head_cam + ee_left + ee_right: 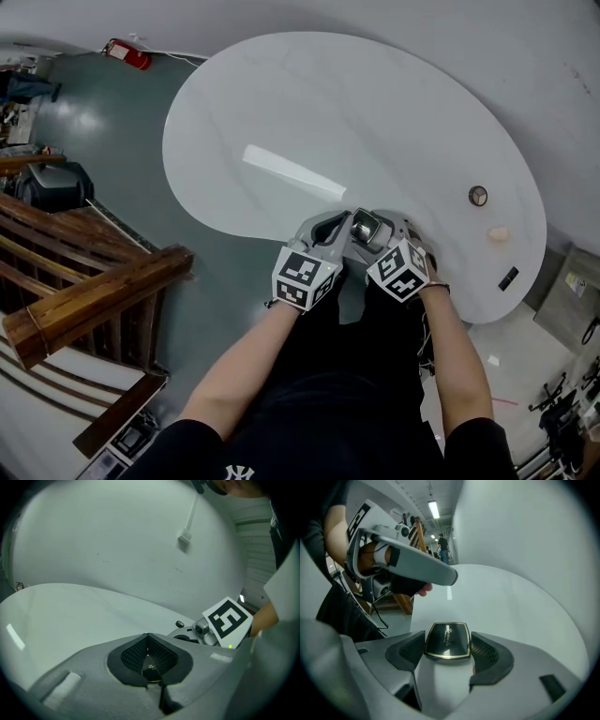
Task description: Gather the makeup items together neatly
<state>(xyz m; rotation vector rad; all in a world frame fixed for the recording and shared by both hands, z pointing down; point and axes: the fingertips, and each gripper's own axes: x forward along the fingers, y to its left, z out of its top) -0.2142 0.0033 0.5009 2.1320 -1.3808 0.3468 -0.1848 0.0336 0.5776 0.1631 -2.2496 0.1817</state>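
A black compact with a gold rim (366,225) is held over the near edge of the white table (281,112), between both grippers. My right gripper (447,648) is shut on the compact (447,641), whose lid faces the camera between the dark pads. My left gripper (150,665) is shut on an edge of the same compact (151,669), which shows only as a dark sliver between the ribbed pads. In the head view the left gripper (333,230) and the right gripper (380,234) stand side by side. Farther right on the table lie a small round case (478,195), a peach sponge (499,234) and a slim black item (507,277).
The table is rounded and stands against a white wall. A wooden railing (94,300) and grey floor lie to the left, with a red fire extinguisher (128,54) far back. The right gripper's marker cube (229,620) is close by in the left gripper view.
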